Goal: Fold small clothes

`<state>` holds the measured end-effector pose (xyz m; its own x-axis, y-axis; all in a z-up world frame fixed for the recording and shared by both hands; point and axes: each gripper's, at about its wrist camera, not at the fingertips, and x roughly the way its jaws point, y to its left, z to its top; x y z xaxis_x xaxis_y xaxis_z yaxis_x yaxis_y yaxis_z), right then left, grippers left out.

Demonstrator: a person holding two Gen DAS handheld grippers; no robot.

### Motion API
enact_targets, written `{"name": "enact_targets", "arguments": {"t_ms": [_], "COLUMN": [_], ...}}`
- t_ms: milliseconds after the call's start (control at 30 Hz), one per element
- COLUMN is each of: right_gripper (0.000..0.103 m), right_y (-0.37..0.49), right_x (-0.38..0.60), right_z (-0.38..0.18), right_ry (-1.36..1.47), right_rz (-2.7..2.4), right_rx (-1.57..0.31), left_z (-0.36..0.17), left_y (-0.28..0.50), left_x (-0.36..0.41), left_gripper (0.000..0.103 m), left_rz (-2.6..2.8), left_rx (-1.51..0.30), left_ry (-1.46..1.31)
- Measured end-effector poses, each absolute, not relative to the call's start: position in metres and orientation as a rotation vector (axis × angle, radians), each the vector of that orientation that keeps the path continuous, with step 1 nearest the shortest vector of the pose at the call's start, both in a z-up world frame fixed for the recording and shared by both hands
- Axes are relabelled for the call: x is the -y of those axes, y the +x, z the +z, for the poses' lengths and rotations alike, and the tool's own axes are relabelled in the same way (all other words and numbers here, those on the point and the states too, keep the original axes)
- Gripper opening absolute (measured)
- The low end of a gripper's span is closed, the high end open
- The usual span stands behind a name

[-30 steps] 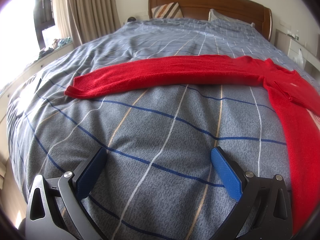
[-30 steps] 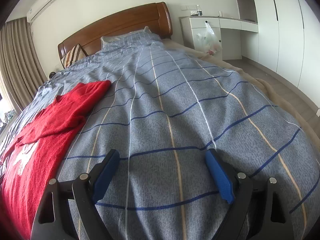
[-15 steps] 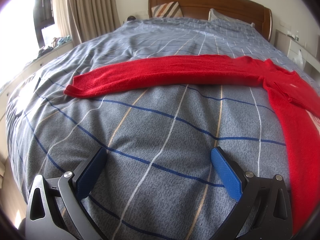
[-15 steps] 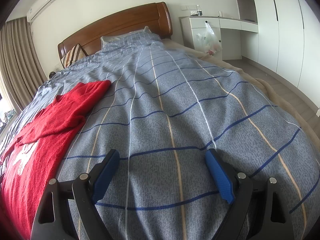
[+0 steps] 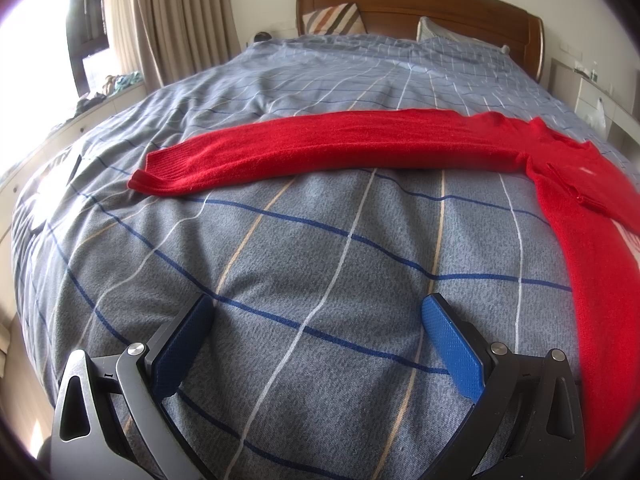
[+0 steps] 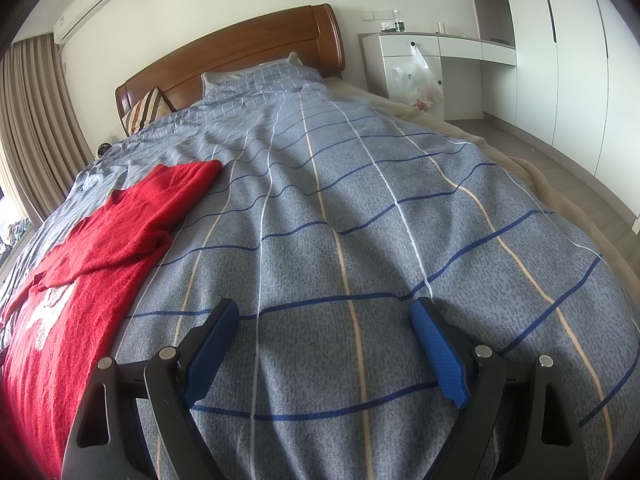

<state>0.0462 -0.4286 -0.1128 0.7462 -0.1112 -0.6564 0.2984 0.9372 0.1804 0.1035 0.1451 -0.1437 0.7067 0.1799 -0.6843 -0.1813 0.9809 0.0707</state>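
Left hand-held gripper: you hold it low over the near part of the bed, tilted down and forward, jaws spread wide with only the checked duvet cover between the blue pads. Nothing is gripped.

Right hand-held gripper: same attitude, angled down toward the duvet, jaws wide apart and empty. It sits over bare cover, with the red sweater off to its left.

Where the garment is: in the left view the sweater's body runs down the right edge of the frame, and one long sleeve stretches leftward across the bed, ending at the ribbed cuff on the far left. In the right view the other sleeve looks folded back onto the chest; a pale print shows on the front. Both grippers are apart from the fabric.

Handling, as judged: a soft, fuzzy knit, light, limp, with no stiffness of its own. Expect it to sag and stretch from any pinch point and to drag on the textured duvet rather than slide. Not fragile, though the pads may snag loose knit.

Where to take hold: for the outstretched sleeve, pinch at the cuff, where the ribbing is thicker and gives the pads something to bite. For the body, take the hem or shoulder edges, one gripper each, so the fold stays square.
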Motion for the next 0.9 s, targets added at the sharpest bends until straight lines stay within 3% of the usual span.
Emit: {"name": "enact_targets", "arguments": {"t_ms": [467,700,900], "right_gripper": [0.087,0.088,0.088], "right_y": [0.046,0.045,0.045], "right_x": [0.428,0.428,0.429], "right_z": [-0.112,-0.112,-0.112], "right_ry": [0.278,0.273,0.274], "right_rz": [-0.231,-0.233,-0.232], "right_rx": [-0.699,-0.698,-0.696], "left_z": [-0.129,-0.089,-0.102], "left_y": [0.107,0.121,0.178], "left_x": [-0.157,-0.242,-0.33], "left_gripper": [0.102,0.102,0.099], "left_rz": [0.108,0.056,0.248], "left_rx": [-0.843,-0.799,-0.911], "left_ry": [-0.065,-0.391,-0.503]}}
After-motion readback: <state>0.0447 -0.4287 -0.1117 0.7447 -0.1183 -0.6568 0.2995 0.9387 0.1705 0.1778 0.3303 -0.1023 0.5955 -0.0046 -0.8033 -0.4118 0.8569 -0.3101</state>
